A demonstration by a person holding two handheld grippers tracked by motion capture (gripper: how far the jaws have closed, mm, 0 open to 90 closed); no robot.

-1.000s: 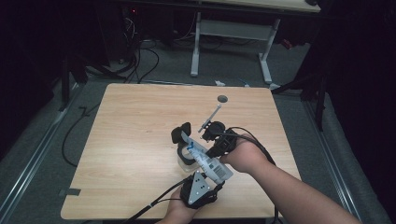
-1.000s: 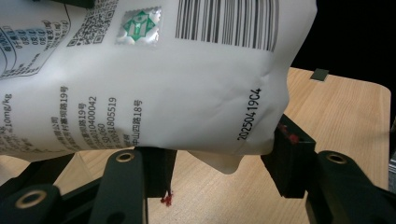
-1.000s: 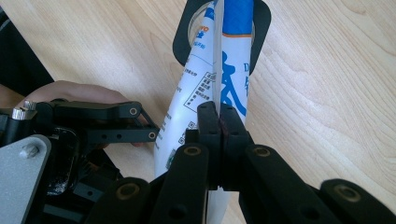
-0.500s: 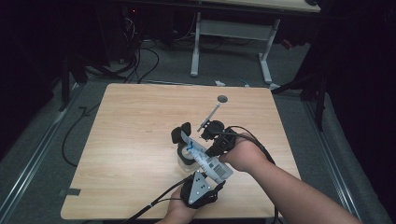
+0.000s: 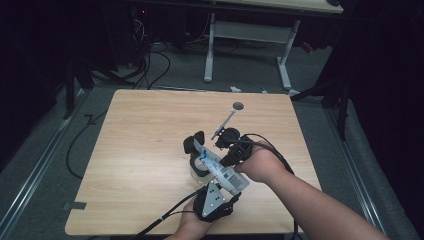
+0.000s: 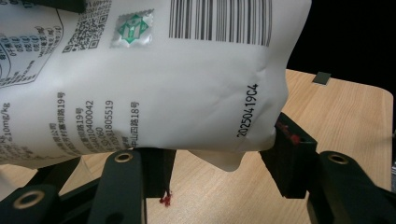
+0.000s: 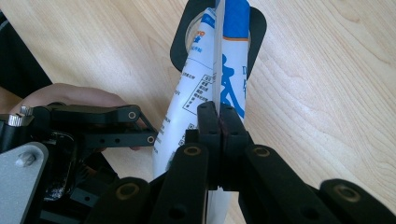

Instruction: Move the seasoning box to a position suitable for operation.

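we find the white and blue printed plastic pouch [image 5: 220, 169] clamped by both tongs: right tongs [image 7: 218, 122] pinched on its edge seam, left tongs [image 6: 215, 161] gripping its barcode end above the light wooden bench [image 5: 140, 145]. we advise pulling evenly, keeping the seam grip firm.

High view: overhead, facing forward and down on the desk [image 5: 150, 150]. Gripper views: close, along each tool's jaws; all share the white pouch [image 5: 220, 167].
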